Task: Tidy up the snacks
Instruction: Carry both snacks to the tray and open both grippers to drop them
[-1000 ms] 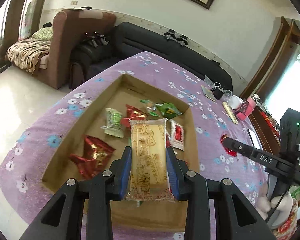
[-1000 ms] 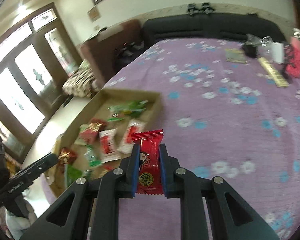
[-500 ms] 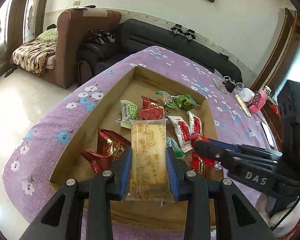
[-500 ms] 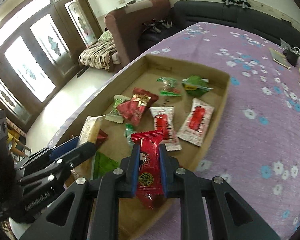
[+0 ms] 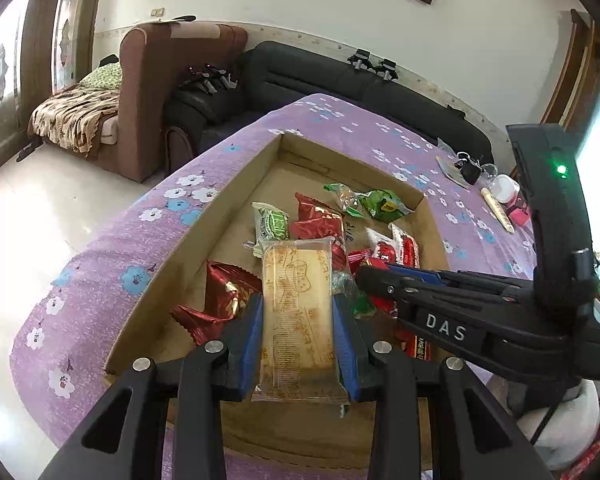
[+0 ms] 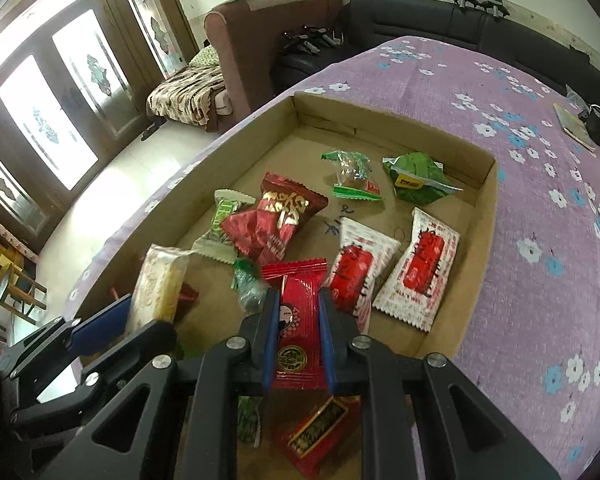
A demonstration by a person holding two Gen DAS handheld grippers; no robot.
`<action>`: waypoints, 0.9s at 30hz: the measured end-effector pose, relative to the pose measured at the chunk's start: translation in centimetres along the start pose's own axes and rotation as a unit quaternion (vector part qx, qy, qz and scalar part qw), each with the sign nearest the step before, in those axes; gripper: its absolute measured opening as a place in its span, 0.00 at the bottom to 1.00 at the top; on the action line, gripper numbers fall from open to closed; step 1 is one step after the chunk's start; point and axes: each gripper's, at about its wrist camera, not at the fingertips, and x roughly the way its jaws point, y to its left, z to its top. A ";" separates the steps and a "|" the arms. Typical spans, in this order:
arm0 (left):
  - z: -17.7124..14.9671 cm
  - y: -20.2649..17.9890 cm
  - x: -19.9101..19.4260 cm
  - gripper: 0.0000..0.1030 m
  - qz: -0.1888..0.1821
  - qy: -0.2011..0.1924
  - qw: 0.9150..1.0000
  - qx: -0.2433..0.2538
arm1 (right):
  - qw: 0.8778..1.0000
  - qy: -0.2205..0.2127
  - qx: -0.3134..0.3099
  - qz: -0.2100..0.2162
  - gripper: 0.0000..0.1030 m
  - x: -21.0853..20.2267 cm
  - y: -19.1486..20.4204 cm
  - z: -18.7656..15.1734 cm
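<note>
Where the right hand-held gripper [image 6: 299, 330] clamps — red packet [image 6: 298, 322] half hidden, box [image 6: 485, 216] cropped

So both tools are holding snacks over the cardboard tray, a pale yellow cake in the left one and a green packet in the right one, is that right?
Not quite. The right tool holds a red packet, not a green one, as the right wrist view shows. The rest stands: the left tool grips the pale yellow cake, and both hang over the cardboard tray.

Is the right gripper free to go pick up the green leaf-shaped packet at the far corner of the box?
Probably not yet: the right gripper is shut on a red packet. The path to the green packet looks clear.
</note>
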 end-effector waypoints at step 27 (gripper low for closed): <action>0.2 -2.7 -4.2 0.74 0.003 -0.043 0.999 0.029 | 0.998 -0.050 0.043 0.018 0.43 -5.1 -2.0 -1.2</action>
